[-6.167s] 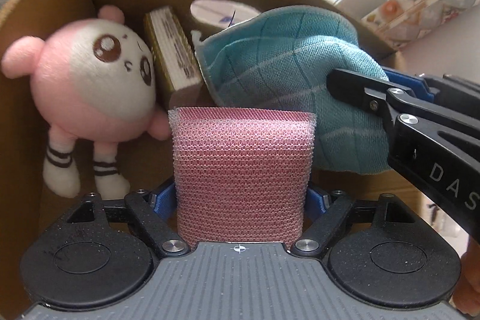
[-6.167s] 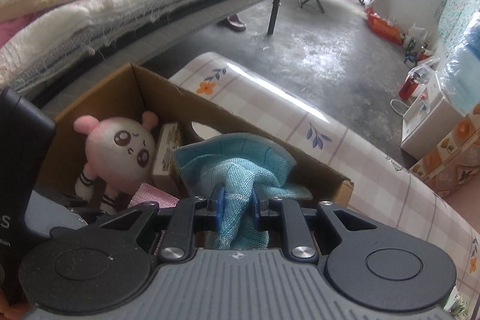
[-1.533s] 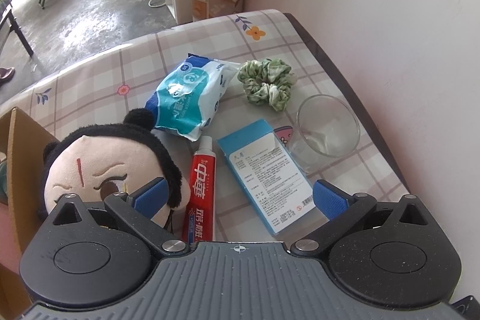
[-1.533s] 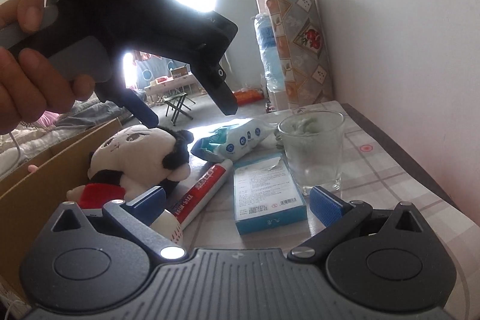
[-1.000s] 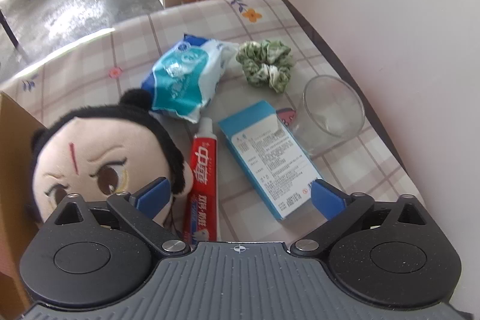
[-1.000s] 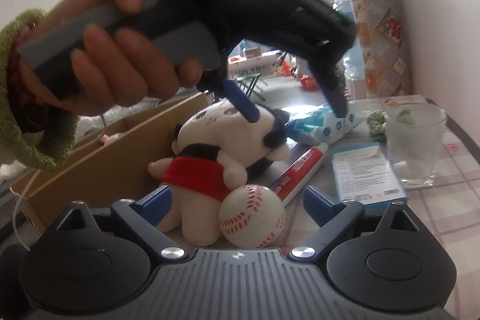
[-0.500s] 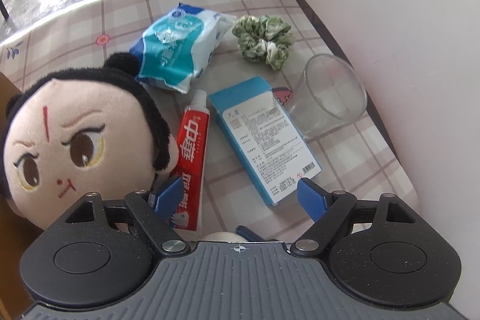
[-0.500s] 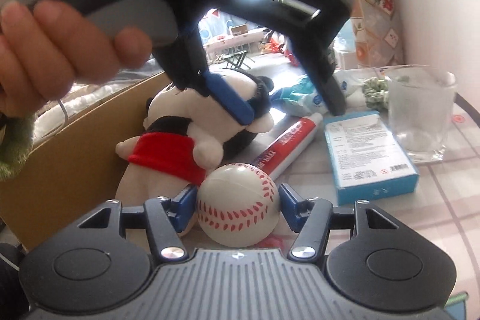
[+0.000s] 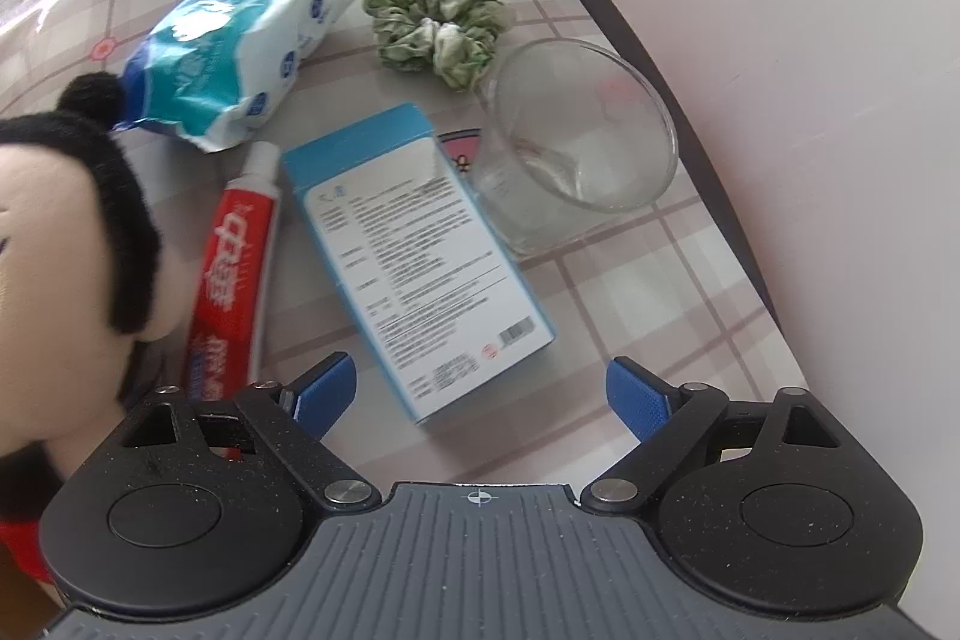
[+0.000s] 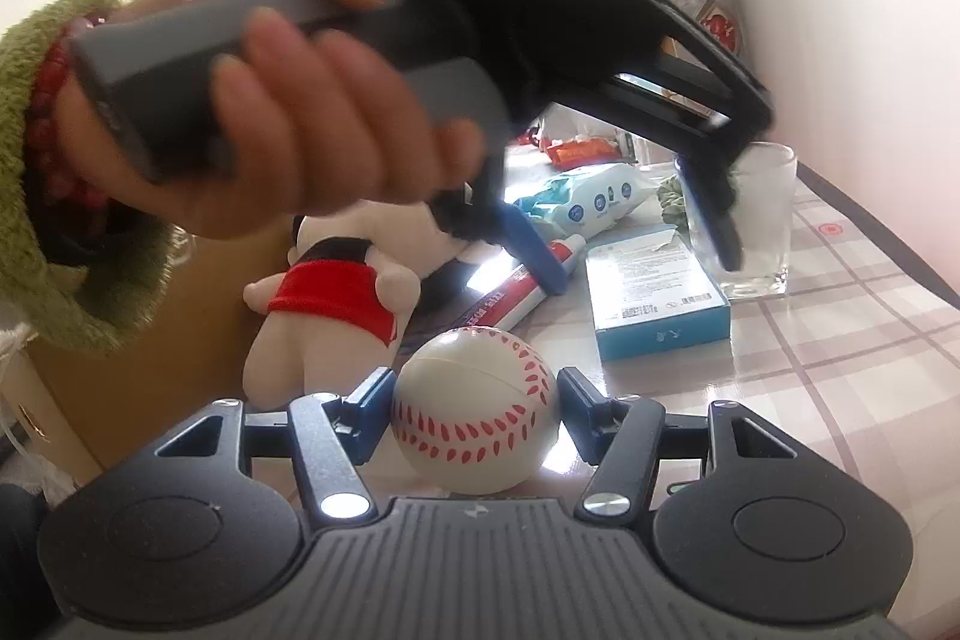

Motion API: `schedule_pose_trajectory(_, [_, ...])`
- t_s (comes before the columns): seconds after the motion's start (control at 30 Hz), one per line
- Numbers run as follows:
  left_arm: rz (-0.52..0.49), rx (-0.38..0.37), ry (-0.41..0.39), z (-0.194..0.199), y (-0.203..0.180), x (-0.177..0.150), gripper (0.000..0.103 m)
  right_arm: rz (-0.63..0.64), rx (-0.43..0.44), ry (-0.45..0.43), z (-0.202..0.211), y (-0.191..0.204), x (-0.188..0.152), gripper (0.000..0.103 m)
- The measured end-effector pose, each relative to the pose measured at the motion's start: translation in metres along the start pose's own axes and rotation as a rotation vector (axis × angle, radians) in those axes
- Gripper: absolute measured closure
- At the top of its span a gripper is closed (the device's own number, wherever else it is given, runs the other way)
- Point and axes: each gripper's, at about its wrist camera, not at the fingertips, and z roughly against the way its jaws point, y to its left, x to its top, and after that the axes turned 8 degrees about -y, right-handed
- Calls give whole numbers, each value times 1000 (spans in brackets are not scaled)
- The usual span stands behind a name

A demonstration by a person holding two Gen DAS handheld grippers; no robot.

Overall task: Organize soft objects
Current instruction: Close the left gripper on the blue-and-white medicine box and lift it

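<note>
Fingers of right gripper [image 10: 475,407] clamped baseball [image 10: 475,409] dead centre; left gripper [image 9: 474,394] wide, empty, doll [image 9: 66,244] off its left finger.

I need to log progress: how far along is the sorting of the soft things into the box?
Done: cannot tell, since the cardboard box's inside is hidden. In hand: the right gripper has closed on the baseball, while the left gripper stands open above the blue carton. Left: the plush doll, green scrunchie and possibly the wipes pack.
</note>
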Motion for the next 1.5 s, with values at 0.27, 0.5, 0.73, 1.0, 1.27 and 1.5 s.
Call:
schedule_pose_trajectory(0.27, [2, 111, -49, -21, -15, 9, 9, -29, 0, -22, 13, -12, 1, 41])
schedule_pose_trajectory(0.5, [4, 157, -59, -29, -11, 7, 17, -38, -13, -23, 31, -16, 4, 41])
schedule_pose_trajectory(0.73, [12, 156, -69, -22, -7, -1, 20, -47, -46, -25, 37, -20, 7, 41])
schedule_pose_trajectory(1.0, [10, 116, 1, -5, -2, -28, 18, 1, -74, 30, 41, -12, 7, 41])
schedule_pose_trajectory(1.27, [-8, 143, 5, -8, -4, -19, 9, -6, -82, 37, 40, -12, 5, 41])
schedule_pose_trajectory(1.5, [1, 156, 15, -30, 1, -7, 9, -5, -78, 35, 39, -13, 3, 41])
